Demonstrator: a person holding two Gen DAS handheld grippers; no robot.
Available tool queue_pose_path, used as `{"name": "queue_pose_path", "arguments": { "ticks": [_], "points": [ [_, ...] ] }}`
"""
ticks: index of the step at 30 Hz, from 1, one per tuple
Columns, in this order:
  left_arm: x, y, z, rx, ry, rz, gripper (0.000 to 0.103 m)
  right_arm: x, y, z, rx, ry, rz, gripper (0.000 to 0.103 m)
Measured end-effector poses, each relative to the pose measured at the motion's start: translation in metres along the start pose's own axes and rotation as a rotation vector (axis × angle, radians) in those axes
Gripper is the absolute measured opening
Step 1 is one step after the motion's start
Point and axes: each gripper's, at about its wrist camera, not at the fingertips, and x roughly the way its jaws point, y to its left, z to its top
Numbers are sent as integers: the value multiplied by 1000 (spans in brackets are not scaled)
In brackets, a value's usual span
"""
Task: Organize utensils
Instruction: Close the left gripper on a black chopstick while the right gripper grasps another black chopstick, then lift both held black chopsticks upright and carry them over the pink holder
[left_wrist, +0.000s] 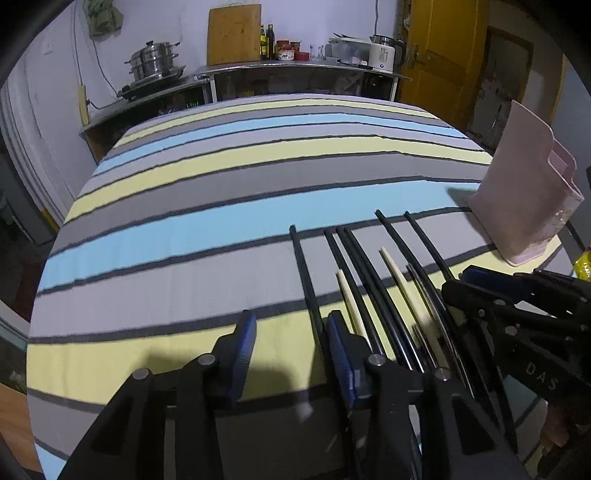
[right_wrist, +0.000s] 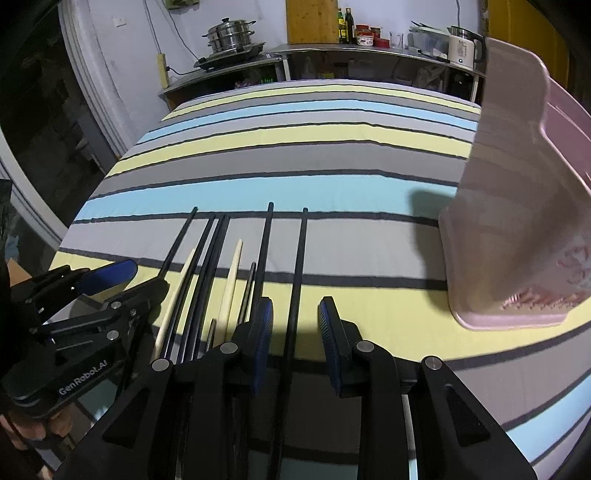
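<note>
We note a striped cloth (right_wrist: 258, 155) covering the table, with a pink holder (right_wrist: 517, 229) standing upright at 3 o'clock in the right wrist view. A row of chopsticks (right_wrist: 207, 266), mostly black with two pale ones, lies on the cloth at 6 to 7 o'clock. The long axes run roughly 6 to 12 o'clock, ends pointing away from us. The right gripper (right_wrist: 295, 325) has its jaws apart, straddling the rightmost black chopstick (right_wrist: 301, 258), which runs between the pads untouched. The left gripper (left_wrist: 290, 347) is likewise spread, the leftmost black chopstick (left_wrist: 304, 273) just inside its right pad. In our judgement the step is a pickup: lower until the pads flank the stick, close squarely across its width, and lift level so that it does not pivot before going to the holder.
</note>
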Motion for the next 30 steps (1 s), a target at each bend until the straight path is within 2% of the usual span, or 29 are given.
{"name": "queue_pose_path", "arguments": {
  "ticks": [3, 6, 8, 15, 24, 30],
  "points": [
    [3, 0, 5, 4, -6, 1, 28, 6, 1, 8, -2, 2, -15, 24],
    [5, 1, 9, 6, -7, 9, 15, 11, 1, 13, -3, 3, -31, 17],
    [6, 2, 11, 2, -2, 9, 10, 12, 1, 16, -4, 8, -34, 10],
    [-3, 12, 12, -44, 9, -53, 5, 0, -5, 17, 39, 2, 29, 7],
    [-47, 10, 14, -10, -65, -86, 5, -38, -5, 17, 35, -64, 60, 6],
    [-41, 15, 13, -33, -39, -92, 5, -20, -9, 15, 61, -34, 78, 6]
  ]
}}
